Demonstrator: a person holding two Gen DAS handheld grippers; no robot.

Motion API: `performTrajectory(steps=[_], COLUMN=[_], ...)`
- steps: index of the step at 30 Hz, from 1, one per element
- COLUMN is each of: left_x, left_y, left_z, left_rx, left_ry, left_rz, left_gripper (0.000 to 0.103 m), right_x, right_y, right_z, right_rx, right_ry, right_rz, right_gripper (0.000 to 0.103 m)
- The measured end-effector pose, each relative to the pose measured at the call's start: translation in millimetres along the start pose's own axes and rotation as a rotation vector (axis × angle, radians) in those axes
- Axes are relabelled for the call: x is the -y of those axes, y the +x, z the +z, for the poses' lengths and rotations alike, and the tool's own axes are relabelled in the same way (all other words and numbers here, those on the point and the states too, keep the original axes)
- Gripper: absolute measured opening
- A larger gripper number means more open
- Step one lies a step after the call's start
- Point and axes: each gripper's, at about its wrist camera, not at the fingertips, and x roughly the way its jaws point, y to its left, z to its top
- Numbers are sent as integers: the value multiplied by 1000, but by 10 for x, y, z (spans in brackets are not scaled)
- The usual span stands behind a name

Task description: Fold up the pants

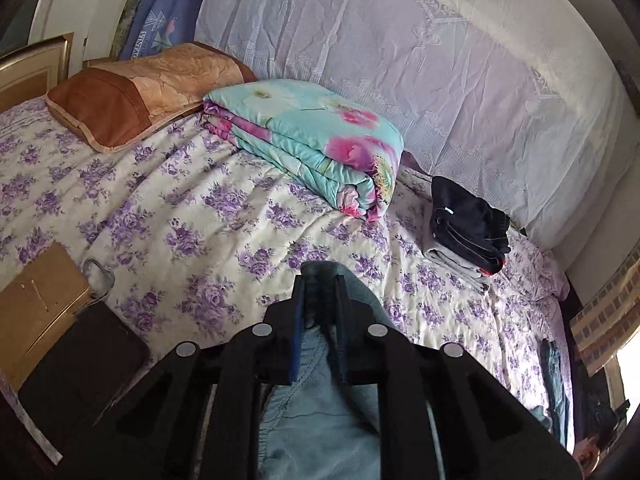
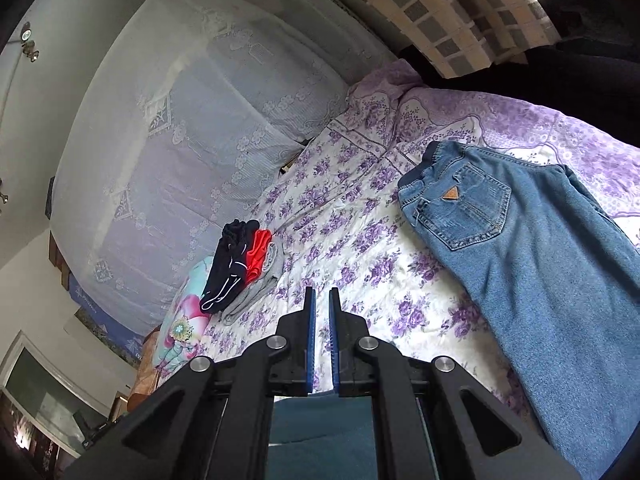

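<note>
Blue jeans [image 2: 532, 248] lie flat on the floral bed sheet [image 2: 352, 248], waistband and back pocket toward the far end, to the right of my right gripper [image 2: 322, 308]. Its jaws stand a narrow gap apart with nothing between them, above the sheet. Under its base shows dark teal cloth [image 2: 320, 432]. My left gripper [image 1: 322, 284] is shut on a light blue jeans fold [image 1: 320, 420], the denim passing between the fingers and held above the sheet [image 1: 180, 216].
A folded clothes stack [image 1: 468, 228] lies near the lace-covered wall; it also shows in the right wrist view [image 2: 240, 268]. A folded floral quilt [image 1: 316, 140] and brown pillow [image 1: 132, 88] lie farther back. A dark box [image 1: 80, 368] sits at the left bed edge.
</note>
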Motion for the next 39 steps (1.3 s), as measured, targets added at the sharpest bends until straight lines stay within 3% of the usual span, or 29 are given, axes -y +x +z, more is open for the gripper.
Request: performTrajectory(steps=[3,8,10,13,16,18,20,23,24,25,30,33,36,39], left_x=[-98,-220,-207,-202,-193,-188,-186,-194,-198,-201,-206,-185,-116,-69], left_y=[276,558,571,562,523,502,484,469,461,450,252,200,421,843], left_z=[-26,-161,-184,-171,-169,-180,-191,-196,-195,-194,-153,-53,98,237], left_rx=[-39,-87,-86,-88,-84,-84,-85,-89,-90,-88,-46,-29,-52,-94], left_ry=[-12,-43,-30,-31,-34,-34,-32,-36,-39,-41,-56,-63,-57,-69], left_rz=[83,117,121,110,100,100,102,104,103,102,71,52,73,87], left_gripper=[13,13,13,13,13,13,13,13,13,13,13,13,13,13], right_x=[30,71,124,253,338,375,411,400,373,331,101,-9,-57,-41], right_y=[276,459,420,416,467,501,540,576,563,538,153,100,460,1244], right_z=[27,-284,-446,-601,-678,-693,-707,-785,-798,-806,-581,-293,39,298], right_rx=[-71,-247,-273,-306,-319,-320,-327,-342,-338,-335,-236,-178,-165,-223], right_ry=[-27,-15,8,43,61,55,51,20,3,-10,14,8,-13,-61], right_rz=[-71,-47,-39,-44,-54,-75,-83,-81,-71,-56,78,93,56,-48], right_gripper=[10,10,11,21,25,36,38,34,16,5,4,4,4,4])
